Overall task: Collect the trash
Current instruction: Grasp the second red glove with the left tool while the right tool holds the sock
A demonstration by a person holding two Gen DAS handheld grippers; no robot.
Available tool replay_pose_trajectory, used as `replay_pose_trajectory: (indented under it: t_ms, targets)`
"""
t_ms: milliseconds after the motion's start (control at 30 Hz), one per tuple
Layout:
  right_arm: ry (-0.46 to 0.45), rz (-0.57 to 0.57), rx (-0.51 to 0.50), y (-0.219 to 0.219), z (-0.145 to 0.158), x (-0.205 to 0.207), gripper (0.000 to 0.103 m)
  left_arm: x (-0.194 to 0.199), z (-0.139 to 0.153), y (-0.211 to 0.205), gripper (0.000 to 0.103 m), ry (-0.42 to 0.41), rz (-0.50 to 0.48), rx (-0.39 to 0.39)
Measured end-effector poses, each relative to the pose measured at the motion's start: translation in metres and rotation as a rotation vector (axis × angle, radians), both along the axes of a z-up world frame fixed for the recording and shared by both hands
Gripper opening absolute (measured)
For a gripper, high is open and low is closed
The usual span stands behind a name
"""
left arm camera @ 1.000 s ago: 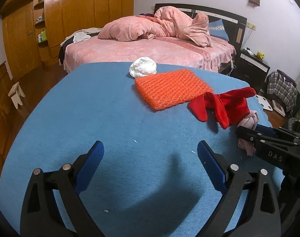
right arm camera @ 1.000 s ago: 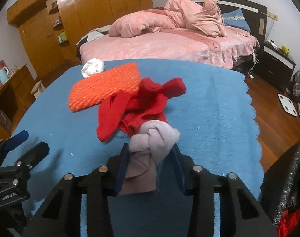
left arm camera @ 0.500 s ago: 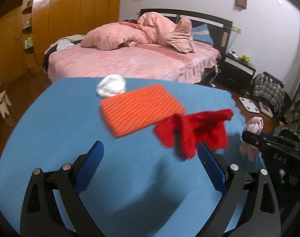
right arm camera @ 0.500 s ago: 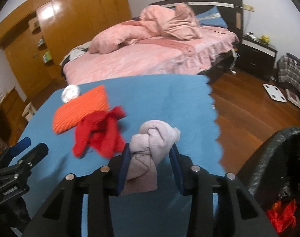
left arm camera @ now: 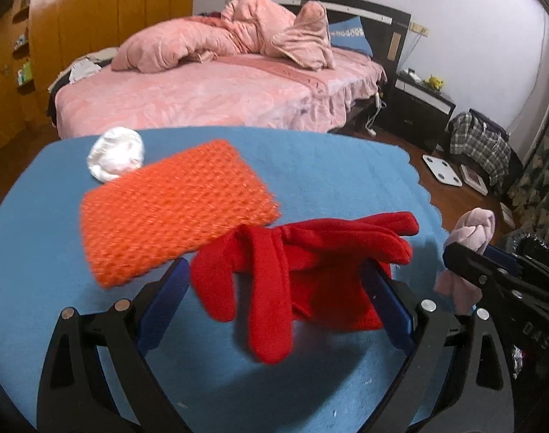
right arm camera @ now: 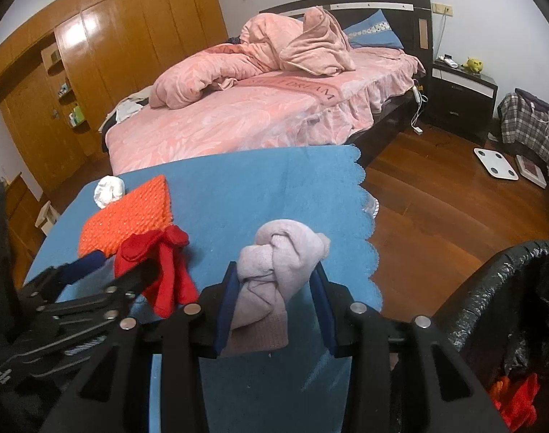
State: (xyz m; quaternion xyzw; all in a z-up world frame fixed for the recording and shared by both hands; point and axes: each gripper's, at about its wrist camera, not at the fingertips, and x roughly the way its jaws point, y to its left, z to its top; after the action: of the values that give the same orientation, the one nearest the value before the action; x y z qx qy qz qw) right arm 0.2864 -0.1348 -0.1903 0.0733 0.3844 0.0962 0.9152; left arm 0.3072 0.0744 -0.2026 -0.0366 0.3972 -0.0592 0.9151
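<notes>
Bin (right arm camera: 498,288) only in right view

Pink bed (right arm camera: 260,115), wooden wardrobe (right arm camera: 104,72), parquet floor (right arm camera: 454,209)

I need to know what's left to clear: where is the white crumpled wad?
The white wad lies at the far left of the blue cloth, touching the far corner of the orange knit piece, toward the bed.
</notes>
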Motion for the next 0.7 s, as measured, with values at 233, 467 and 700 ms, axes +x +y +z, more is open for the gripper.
replay_pose_trajectory:
  t_ms: [233,467,700]
  targets:
    - [0.018,-0.013,0.003,-0.005,-0.006,0.001,0.040,0.006,-0.008,-0.011,0.036,0.041,-0.049,0.013]
    - [0.018,-0.017,0.009,-0.008,-0.005,0.000,0.040,-0.002,-0.004,-0.019,0.009,0.006,-0.092,0.024]
    - [0.002,-0.013,0.020,-0.009,0.003,-0.004,0.040,-0.023,0.009,-0.012,0.009,-0.041,-0.077,0.012]
